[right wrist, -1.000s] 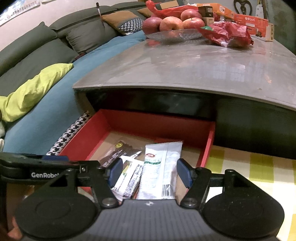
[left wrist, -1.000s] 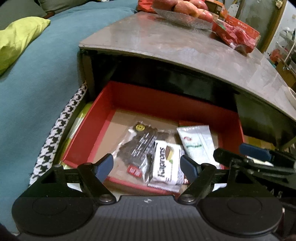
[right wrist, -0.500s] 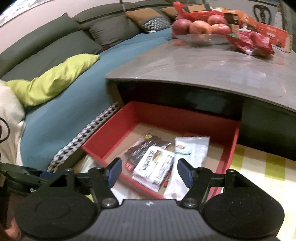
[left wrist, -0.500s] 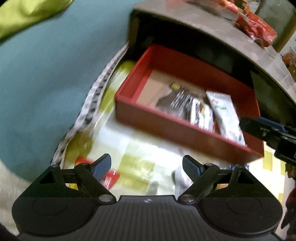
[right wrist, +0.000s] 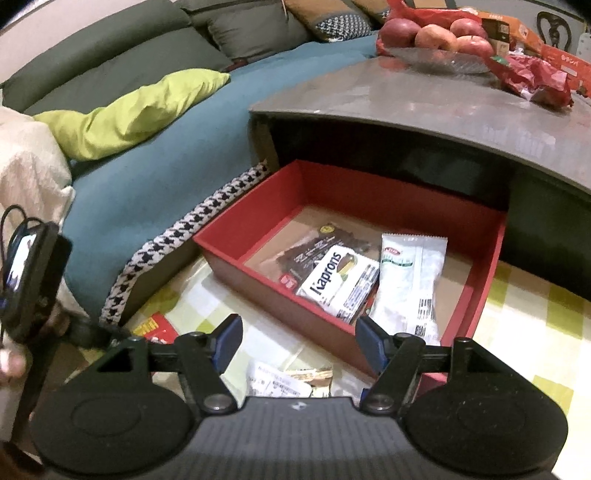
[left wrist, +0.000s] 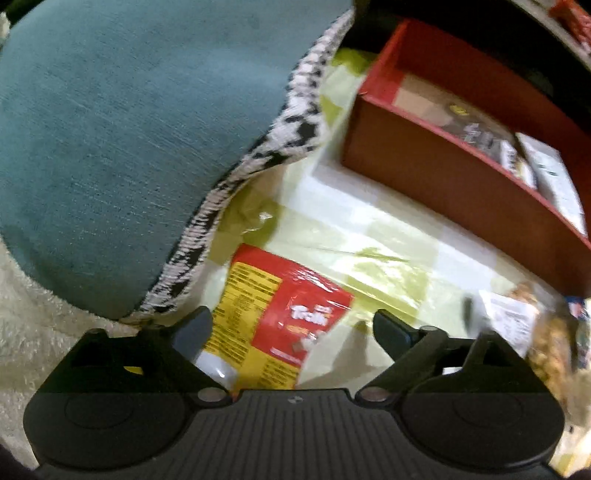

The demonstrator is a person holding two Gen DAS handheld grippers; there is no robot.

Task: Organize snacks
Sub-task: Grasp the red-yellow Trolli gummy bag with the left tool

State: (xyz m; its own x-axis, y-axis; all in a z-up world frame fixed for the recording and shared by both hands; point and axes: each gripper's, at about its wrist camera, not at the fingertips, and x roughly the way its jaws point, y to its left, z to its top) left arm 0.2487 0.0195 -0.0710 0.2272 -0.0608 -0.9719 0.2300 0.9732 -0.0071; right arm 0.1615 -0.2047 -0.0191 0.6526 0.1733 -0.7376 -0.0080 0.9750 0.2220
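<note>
- Yellow-and-white checked cloth [left wrist: 376, 236] covers the floor in front of a grey-topped bench [right wrist: 424, 107], with a teal sofa cover [left wrist: 129, 122] edged by a houndstooth trim [left wrist: 295, 122] to one side.
- On the bench stand a glass dish of apples [right wrist: 439, 35] and a crumpled red bag [right wrist: 532, 79]; a lime-green cushion [right wrist: 129, 114] lies on the sofa.
- A red box [right wrist: 258, 225] sits on the cloth, partly under the bench edge.
- Inside the box lie three snacks side by side: a dark clear-fronted packet [right wrist: 317, 247], a white "Kaprons" pack [right wrist: 338, 282] overlapping it, and a white and green sachet [right wrist: 410, 280] along the right.
- The left tool [left wrist: 291, 326] points steeply down at the cloth; its jaws have just been opening and stand wide, gripping nothing.
- Below and between its fingers a red-and-yellow snack packet [left wrist: 280, 314] lies flat on the cloth, outside the box. Whether the fingers touch it cannot be told through the blur.
- A clear bag of brownish snacks [left wrist: 532, 332] with a white label lies on the cloth to the right of that tool, near the front wall of the box.
- The right tool [right wrist: 299, 338] hovers over the near wall of the box, jaws partly apart and holding nothing.
- Under it another white-labelled packet [right wrist: 284, 380] shows on the cloth, mostly hidden by the tool body.
</note>
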